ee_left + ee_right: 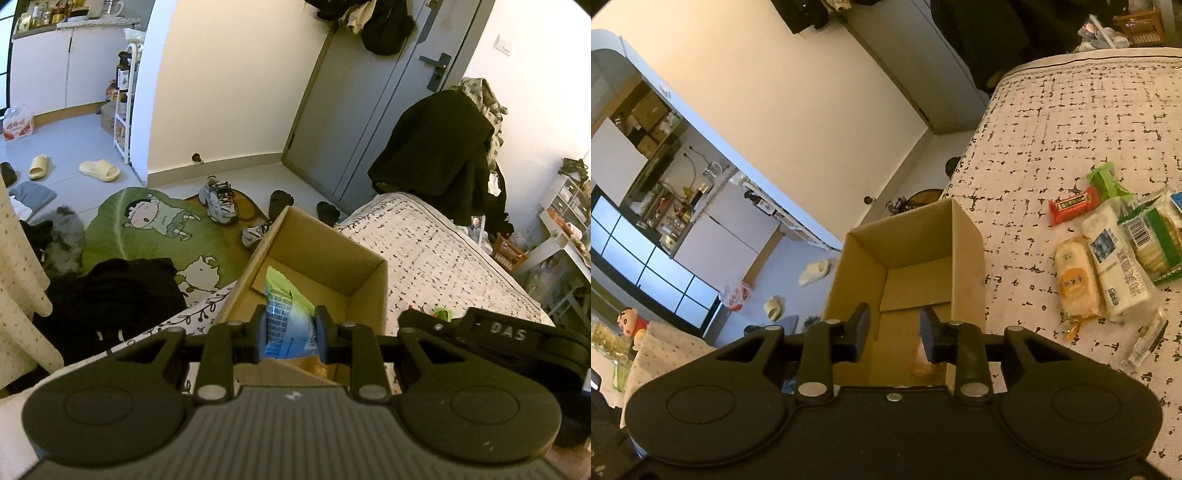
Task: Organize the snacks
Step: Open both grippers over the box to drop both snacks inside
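Left tool (290, 334) clamps a blue-and-green snack packet (286, 317), long axis pointing ahead into the open cardboard box (325, 258) on the bed (443, 258). Right tool (894, 332) hangs over that box, jaws apart and empty. Remaining snacks (1108, 258) lie off to its right, so right hand is nearer.

A patterned bed (1071, 122) carries an open cardboard box (967, 258) near its edge and, well apart, a cluster of snack packets (1108, 254) on the cover.
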A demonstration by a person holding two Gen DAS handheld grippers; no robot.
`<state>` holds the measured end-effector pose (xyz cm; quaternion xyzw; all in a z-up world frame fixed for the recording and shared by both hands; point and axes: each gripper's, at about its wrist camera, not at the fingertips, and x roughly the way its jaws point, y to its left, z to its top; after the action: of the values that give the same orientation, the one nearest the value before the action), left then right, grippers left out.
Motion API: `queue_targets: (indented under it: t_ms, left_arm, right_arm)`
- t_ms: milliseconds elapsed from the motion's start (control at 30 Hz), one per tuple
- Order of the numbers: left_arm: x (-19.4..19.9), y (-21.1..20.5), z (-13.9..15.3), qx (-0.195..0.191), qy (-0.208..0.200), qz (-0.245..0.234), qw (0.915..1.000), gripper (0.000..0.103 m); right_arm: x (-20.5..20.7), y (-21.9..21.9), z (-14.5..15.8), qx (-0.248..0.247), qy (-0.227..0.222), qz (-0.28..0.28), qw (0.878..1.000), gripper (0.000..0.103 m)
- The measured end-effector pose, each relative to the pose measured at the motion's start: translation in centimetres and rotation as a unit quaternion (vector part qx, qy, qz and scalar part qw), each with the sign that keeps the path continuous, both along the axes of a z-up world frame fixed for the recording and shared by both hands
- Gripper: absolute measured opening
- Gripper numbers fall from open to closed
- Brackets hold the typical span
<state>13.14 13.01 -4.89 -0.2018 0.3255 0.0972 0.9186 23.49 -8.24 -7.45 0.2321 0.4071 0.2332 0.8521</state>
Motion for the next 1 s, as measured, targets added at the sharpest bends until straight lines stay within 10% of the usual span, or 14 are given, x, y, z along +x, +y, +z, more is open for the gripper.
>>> queue_targets:
  t_ms: [567,1000]
  left_arm:
    - [1.2,0.3,1.3,0.022,-0.007,0.030,0.9993,0.046]
    - [-0.4,-0.4,2.3,0.014,0.024,0.042,0.9987,0.075]
  right_arm:
    - [-0.1,-0.6,0.3,-0.007,0.015,0.003,1.000,0.033]
    - [-1.6,-3.2,3.2,-0.079,-0.003,-0.004,0.997,0.079]
